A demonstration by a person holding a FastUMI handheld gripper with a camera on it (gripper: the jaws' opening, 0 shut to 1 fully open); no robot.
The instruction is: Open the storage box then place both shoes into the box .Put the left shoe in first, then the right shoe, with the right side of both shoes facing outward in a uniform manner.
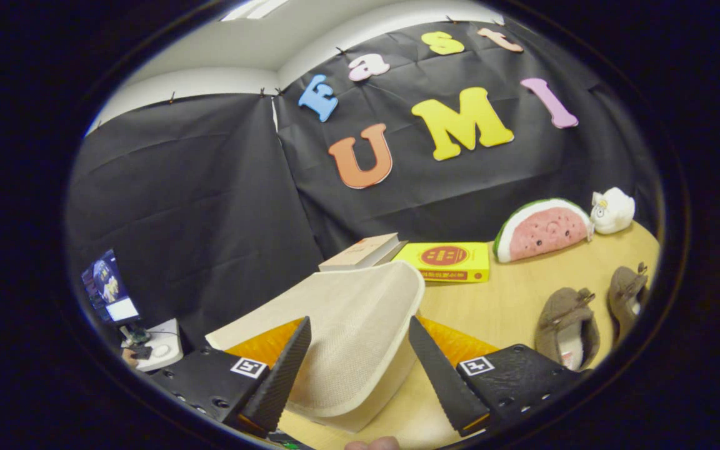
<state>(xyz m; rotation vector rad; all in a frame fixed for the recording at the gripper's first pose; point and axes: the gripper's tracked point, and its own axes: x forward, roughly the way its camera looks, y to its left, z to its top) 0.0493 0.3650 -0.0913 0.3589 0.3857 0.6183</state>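
The box [360, 350] lid [347, 325] is being approached by the gripper [360, 353], fingers spread wide astride it, and should be gripped squarely at its edge before lifting.

Illumination even and moderately bright; source is a ceiling light panel [254, 9] at eleven o'clock. Wooden table [522, 294] evenly lit, shadows soft. Focus sharp centrally. Strong fisheye bending toward the rim; the monitor [109, 286] at eight o'clock appears compressed and slightly overexposed.
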